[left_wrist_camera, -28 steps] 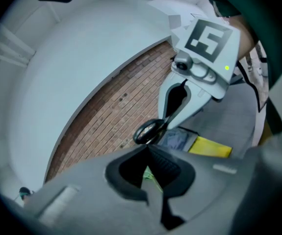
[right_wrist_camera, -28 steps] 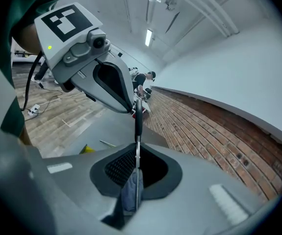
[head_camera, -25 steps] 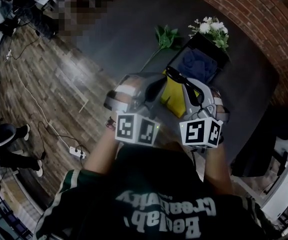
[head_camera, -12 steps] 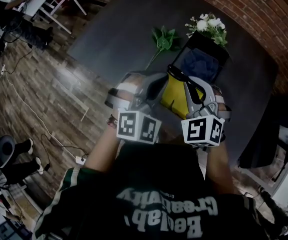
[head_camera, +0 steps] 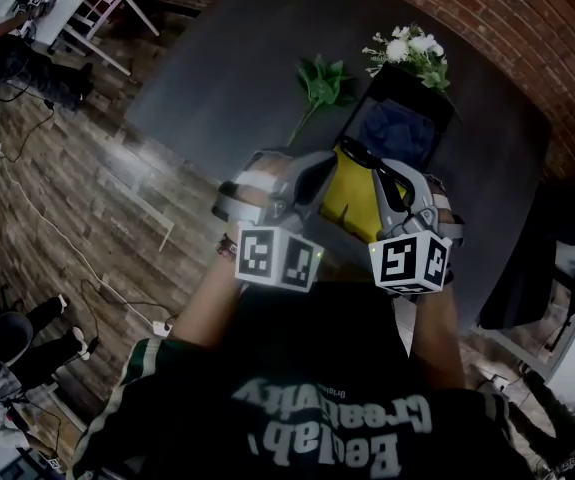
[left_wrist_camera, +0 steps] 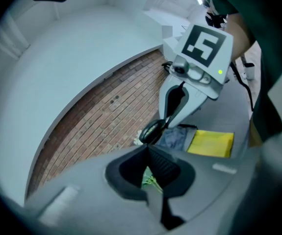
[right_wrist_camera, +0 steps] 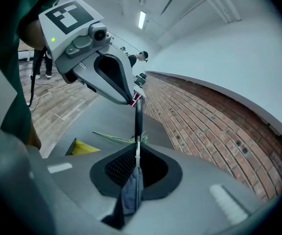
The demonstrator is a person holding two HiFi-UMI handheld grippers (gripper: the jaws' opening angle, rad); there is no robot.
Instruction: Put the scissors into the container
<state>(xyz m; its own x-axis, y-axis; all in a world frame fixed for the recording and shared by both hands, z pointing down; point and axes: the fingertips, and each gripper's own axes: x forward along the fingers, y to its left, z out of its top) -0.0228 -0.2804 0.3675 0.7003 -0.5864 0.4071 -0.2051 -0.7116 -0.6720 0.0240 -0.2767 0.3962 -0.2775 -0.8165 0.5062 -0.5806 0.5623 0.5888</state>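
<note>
Black-handled scissors (head_camera: 365, 166) are clamped by the blades in my right gripper (head_camera: 382, 183), which is shut on them; the blade runs between its pads (right_wrist_camera: 123, 168) and the handle (right_wrist_camera: 138, 114) sticks out ahead. My left gripper (head_camera: 319, 173) is shut with nothing between its pads, and its tips (left_wrist_camera: 148, 153) sit just short of the scissors' handle loop (left_wrist_camera: 153, 130); I cannot tell if they touch. Beyond both grippers stands the black container (head_camera: 407, 83) on the dark table, with a blue cloth (head_camera: 397, 128) inside.
A yellow piece (head_camera: 352, 196) lies at the container's near end. White flowers (head_camera: 412, 53) and a green leafy stem (head_camera: 322, 83) lie on the round dark table (head_camera: 227, 78). A brick wall (head_camera: 527, 38) curves behind it; wooden floor is at the left.
Both grippers have drifted a little forward toward the container, the right one still carrying the scissors. The head view has shifted slightly.
</note>
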